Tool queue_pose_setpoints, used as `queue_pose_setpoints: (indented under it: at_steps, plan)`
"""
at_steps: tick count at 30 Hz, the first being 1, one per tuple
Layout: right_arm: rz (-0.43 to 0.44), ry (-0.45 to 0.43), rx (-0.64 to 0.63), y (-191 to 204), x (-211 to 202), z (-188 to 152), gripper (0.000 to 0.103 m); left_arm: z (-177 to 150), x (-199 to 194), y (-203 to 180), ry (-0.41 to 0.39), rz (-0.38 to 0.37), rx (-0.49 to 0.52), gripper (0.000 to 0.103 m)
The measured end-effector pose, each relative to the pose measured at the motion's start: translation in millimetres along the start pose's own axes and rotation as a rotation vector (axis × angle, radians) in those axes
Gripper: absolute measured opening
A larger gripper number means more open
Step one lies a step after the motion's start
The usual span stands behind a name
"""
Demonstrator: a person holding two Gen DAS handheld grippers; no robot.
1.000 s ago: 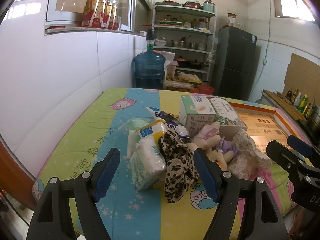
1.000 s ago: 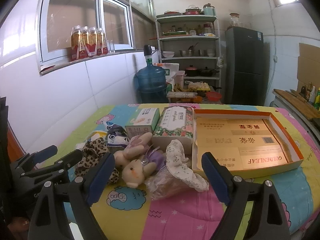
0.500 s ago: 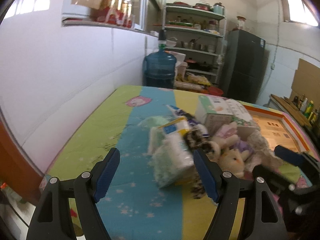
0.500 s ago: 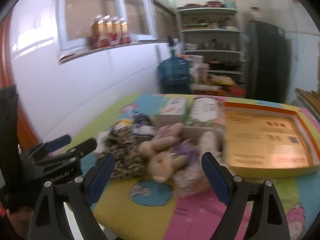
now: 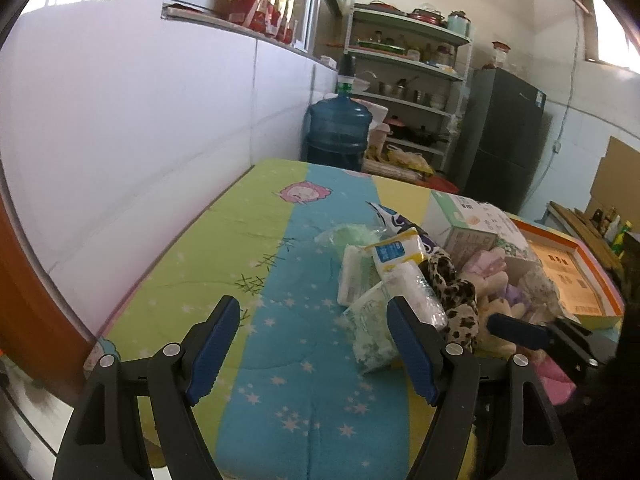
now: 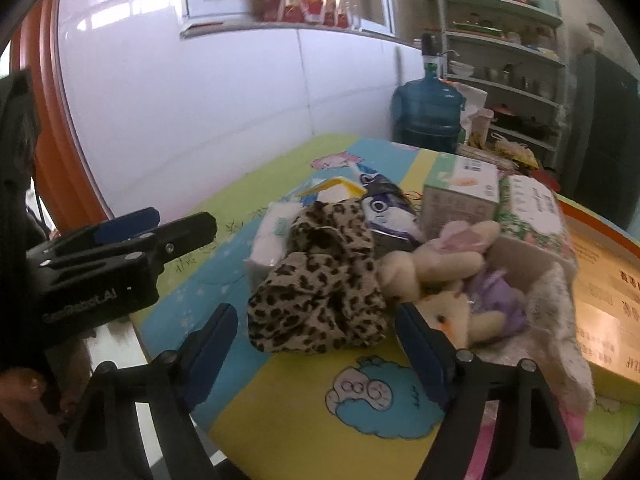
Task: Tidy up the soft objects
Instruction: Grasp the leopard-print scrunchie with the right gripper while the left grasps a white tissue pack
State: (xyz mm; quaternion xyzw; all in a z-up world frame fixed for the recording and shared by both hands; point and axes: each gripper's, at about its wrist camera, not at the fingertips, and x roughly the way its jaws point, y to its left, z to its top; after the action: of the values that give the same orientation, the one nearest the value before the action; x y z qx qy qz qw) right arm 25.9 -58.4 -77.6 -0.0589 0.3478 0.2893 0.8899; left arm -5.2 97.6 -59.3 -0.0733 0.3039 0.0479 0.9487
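None of the soft things are sorted yet. Spotty leopard cloth (image 6: 320, 280) sits piled beside the plush bunny (image 6: 436, 264) on the bed (image 5: 280, 360). Right claw (image 6: 316, 352), closing a little, and left claw (image 5: 312, 348) are open and empty.

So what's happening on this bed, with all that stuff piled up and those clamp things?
A person holds a two-finger gripper in each hand over a heap of soft things on the colourful cartoon bedsheet. The right gripper, jaws just narrowing but open and empty, is lined up on the leopard-print cloth beside the cream plush bunny. The left gripper is open and empty near the white tissue packs.
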Motion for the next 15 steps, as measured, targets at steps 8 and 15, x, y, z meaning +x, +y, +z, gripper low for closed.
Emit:
queue_pose_setpoints:
  at_steps: [8, 15]
  plan:
    - [-0.004, 0.033, 0.003, -4.4, 11.6, -2.8, 0.039, -2.8, 1.4, 0.1, 0.004, -0.055, 0.006, 0.078]
    - [0.054, -0.031, 0.116, -38.8, -16.4, -2.5, 0.014, -11.6, 0.9, -15.9, 0.01, -0.134, 0.054, 0.078]
